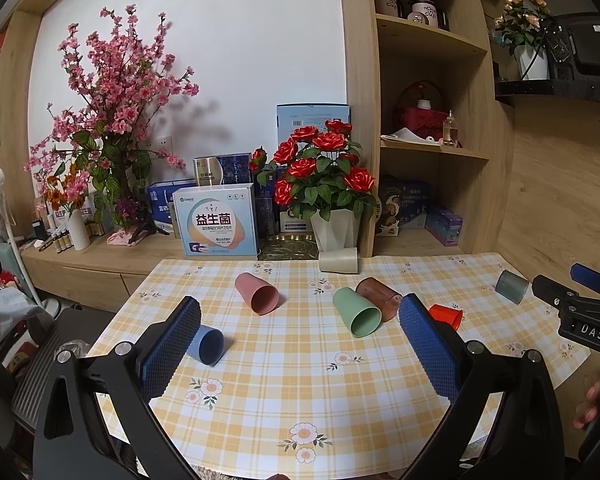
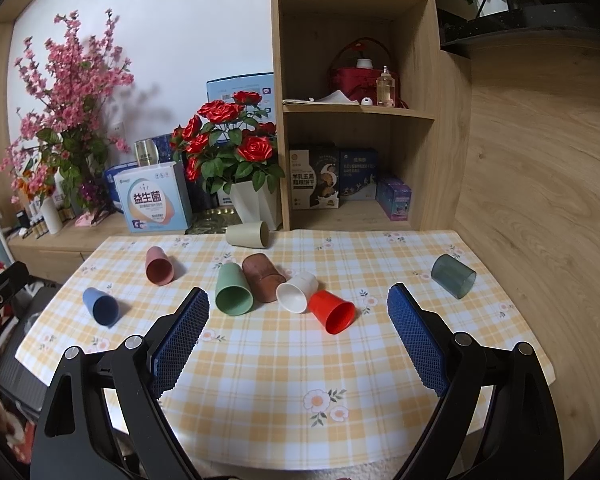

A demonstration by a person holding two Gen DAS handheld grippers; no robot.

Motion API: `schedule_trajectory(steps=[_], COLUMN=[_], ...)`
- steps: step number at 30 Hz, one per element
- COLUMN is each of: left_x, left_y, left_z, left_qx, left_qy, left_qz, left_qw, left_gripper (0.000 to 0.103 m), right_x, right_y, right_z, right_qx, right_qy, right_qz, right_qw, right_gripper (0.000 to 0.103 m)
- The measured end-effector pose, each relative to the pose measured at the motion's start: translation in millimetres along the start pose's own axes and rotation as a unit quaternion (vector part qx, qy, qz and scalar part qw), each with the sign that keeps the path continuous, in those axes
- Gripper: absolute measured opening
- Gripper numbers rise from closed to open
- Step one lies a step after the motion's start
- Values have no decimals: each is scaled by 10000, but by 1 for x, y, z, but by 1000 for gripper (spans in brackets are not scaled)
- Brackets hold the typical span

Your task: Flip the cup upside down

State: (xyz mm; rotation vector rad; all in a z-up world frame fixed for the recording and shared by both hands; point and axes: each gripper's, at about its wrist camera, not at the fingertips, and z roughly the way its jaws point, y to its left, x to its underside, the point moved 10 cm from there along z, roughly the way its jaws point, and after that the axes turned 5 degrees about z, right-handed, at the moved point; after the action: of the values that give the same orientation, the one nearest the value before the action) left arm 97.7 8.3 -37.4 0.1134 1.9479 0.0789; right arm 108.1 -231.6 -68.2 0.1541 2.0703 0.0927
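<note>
Several cups lie on their sides on the checked tablecloth [image 2: 284, 360]: blue [image 2: 100, 306], pink [image 2: 159, 265], green [image 2: 233, 289], brown [image 2: 262, 277], white [image 2: 297, 291], red [image 2: 333, 311], grey translucent [image 2: 453, 276] and beige [image 2: 247, 234]. My right gripper [image 2: 298, 300] is open and empty above the near table, fingers either side of the green-to-red group. My left gripper [image 1: 300, 308] is open and empty, with the blue cup [image 1: 206, 345] beside its left finger, the pink cup [image 1: 257, 293] and green cup [image 1: 357, 312] ahead. The red cup [image 1: 448, 316] is partly hidden behind its right finger.
A white vase of red roses [image 2: 256, 204] and boxes [image 2: 154, 202] stand on the cabinet behind the table. A wooden shelf unit [image 2: 356, 120] rises at the back right. The right gripper's body [image 1: 580, 312] shows at the left wrist view's right edge.
</note>
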Motion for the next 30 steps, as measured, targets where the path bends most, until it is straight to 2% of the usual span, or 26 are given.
schedule_trajectory(steps=[30], left_x=[2], left_y=[-5], left_z=[0], left_qx=[-3], left_qy=[-2], left_qz=[0], left_qw=[10000], left_gripper=[97], right_x=[2], right_y=[0], right_z=[2], right_qx=[-13], right_qy=[21], right_qz=[1], right_qw=[10000], right_gripper=[88])
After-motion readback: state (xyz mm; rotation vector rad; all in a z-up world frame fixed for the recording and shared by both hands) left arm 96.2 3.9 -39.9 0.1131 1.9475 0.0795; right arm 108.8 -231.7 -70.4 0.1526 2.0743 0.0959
